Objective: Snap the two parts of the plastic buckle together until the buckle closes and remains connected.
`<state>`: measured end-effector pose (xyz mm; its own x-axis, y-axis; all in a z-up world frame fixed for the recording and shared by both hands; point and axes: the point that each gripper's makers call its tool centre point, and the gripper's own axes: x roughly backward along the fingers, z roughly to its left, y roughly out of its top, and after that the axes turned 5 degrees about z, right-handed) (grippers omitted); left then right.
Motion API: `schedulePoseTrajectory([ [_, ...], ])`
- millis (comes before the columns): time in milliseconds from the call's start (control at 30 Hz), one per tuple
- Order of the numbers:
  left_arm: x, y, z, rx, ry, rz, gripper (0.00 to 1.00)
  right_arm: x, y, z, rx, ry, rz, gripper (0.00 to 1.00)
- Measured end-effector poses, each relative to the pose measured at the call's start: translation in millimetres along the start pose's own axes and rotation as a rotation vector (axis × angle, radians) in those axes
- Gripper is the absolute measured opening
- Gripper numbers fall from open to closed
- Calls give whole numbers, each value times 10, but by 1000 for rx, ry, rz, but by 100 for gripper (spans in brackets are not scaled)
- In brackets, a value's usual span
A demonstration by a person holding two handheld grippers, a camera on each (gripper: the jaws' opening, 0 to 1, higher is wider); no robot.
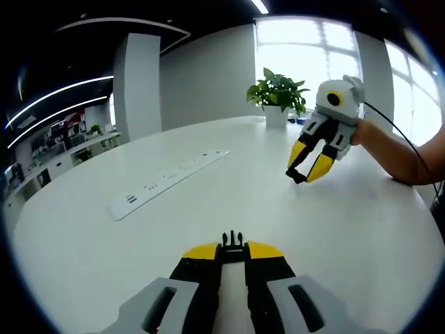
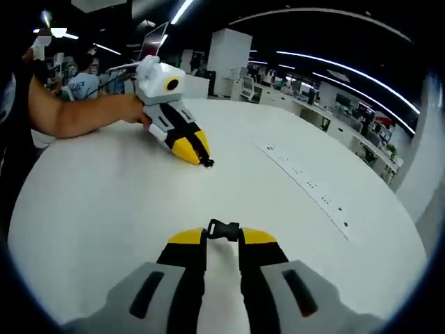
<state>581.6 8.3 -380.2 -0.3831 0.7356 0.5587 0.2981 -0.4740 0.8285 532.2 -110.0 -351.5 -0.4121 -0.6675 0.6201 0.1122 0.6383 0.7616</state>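
White counter [image 1: 208,209] spreads wide; left tool [image 1: 233,245] grasps pronged buckle half [image 1: 233,241], right tool [image 2: 222,233] grasps socket half [image 2: 223,229], well apart, facing.

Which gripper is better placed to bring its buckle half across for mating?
Neither clearly: left gripper and right gripper each pinch a buckle half, far apart over the table.

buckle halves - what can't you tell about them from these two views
- Left gripper view: the pronged buckle part shows just its prongs; the left gripper hides the rest.
- Right gripper view: the other buckle part is half hidden by the right gripper.
- Each half seen from the far gripper's view is too small to read.
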Motion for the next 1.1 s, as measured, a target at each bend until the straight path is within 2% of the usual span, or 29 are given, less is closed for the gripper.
schedulePoseTrajectory([
  [167,0,0,1,0,0,0,11,2,-47,-39,-8,3,8,16],
  [467,2,-3,-7,2,-3,-1,11,-11,-190,64,16,87,20,16],
  [600,3,-6,-6,3,-5,-2,11,19,-220,42,10,91,17,16],
  [833,4,-9,-6,6,-6,-3,11,17,-259,207,30,169,23,16],
  [1100,6,-11,-13,7,-9,-3,11,31,-270,188,13,163,26,16],
])
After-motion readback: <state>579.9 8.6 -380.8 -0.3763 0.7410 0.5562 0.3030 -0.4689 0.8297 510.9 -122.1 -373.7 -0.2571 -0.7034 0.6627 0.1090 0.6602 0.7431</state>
